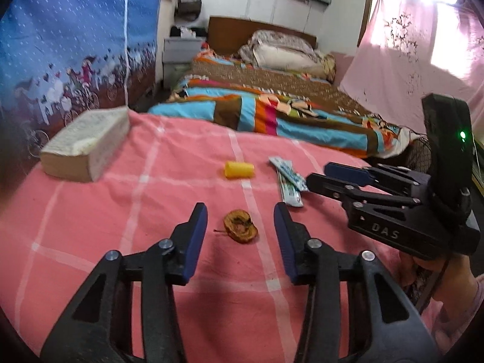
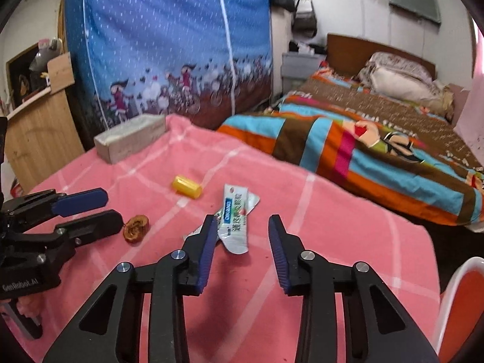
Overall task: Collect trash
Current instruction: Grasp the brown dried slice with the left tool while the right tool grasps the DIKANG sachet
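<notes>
On the pink checked worktop [image 1: 90, 257], three bits of trash lie near the middle: a browned apple core [image 1: 240, 226], a yellow cap [image 1: 239, 170] farther toward the far edge, and a torn wrapper [image 2: 234, 220] toward the right side. The left tool [image 1: 240, 220] hangs over the core, jaws spread either side, not touching it. The right tool [image 2: 243, 230] hovers above the wrapper, jaws parted, empty. A tissue pack [image 1: 86, 146] sits at the far left corner.

I see pink checked surface [image 1: 90, 242], bed [image 1: 272, 103] w/ striped quilt behind, blue wardrobe [image 2: 166, 45] left, sunlit pink curtain [image 1: 408, 45] right.
</notes>
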A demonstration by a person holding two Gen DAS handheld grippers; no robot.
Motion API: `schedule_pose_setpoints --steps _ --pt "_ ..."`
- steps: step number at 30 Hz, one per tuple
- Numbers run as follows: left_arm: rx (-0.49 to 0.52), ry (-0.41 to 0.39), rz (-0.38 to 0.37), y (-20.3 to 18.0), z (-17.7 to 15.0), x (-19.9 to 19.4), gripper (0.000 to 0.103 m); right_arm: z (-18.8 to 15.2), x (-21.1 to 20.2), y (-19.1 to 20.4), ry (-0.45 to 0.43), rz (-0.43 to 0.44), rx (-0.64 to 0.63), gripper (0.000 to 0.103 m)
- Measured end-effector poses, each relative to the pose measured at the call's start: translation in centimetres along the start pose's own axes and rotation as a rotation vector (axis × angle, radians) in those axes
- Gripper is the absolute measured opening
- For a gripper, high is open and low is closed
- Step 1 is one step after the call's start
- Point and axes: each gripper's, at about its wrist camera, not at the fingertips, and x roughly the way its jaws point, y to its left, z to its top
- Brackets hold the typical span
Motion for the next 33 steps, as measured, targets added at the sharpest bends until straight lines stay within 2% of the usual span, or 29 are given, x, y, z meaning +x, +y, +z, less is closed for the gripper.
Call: schedule_pose_setpoints --steps 5,8,13,19,22,29,30,31,33 --pt "-0.029 0.081 -0.019 0.4 -0.1 1.5 0.025 0.3 1.6 -0.4 0.069 0.017 0.025 0.031" --pt "-0.027 0.113 -0.022 0.3 -0.2 2.1 0.023 0.2 1.7 -0.5 0.076 0.024 0.034 0.029" --pt "0.016 0.134 -0.011 -0.6 -0.3 2.4 0.023 0.2 1.9 -0.4 0.084 0.034 0.029 0.02" --pt "0.076 0.146 0.021 -1.5 -0.4 2.5 0.022 0.1 1.8 -0.6 0.079 0.049 0.05 0.02" --pt "0.079 0.146 0.018 -1.3 -0.3 2.4 0.02 0.0 1.5 -0.2 0.061 0.037 0.039 0.019" --pt "0.066 0.129 0.0 -0.9 -0.2 2.2 0.019 -0.6 -0.9 0.2 -0.046 0.011 0.037 0.019" --pt "0.068 0.122 -0.005 -0.9 -0.1 2.1 0.017 -0.7 -1.3 0.1 -0.063 0.011 0.043 0.019" --pt "0.07 0.114 -0.011 -1.0 -0.2 1.9 0.008 -0.9 -1.8 0.1 -0.083 0.007 0.051 0.019" --pt "0.078 0.087 -0.012 -1.1 -0.2 1.4 0.008 -1.2 -2.5 0.1 -0.115 0.0 0.062 0.019"
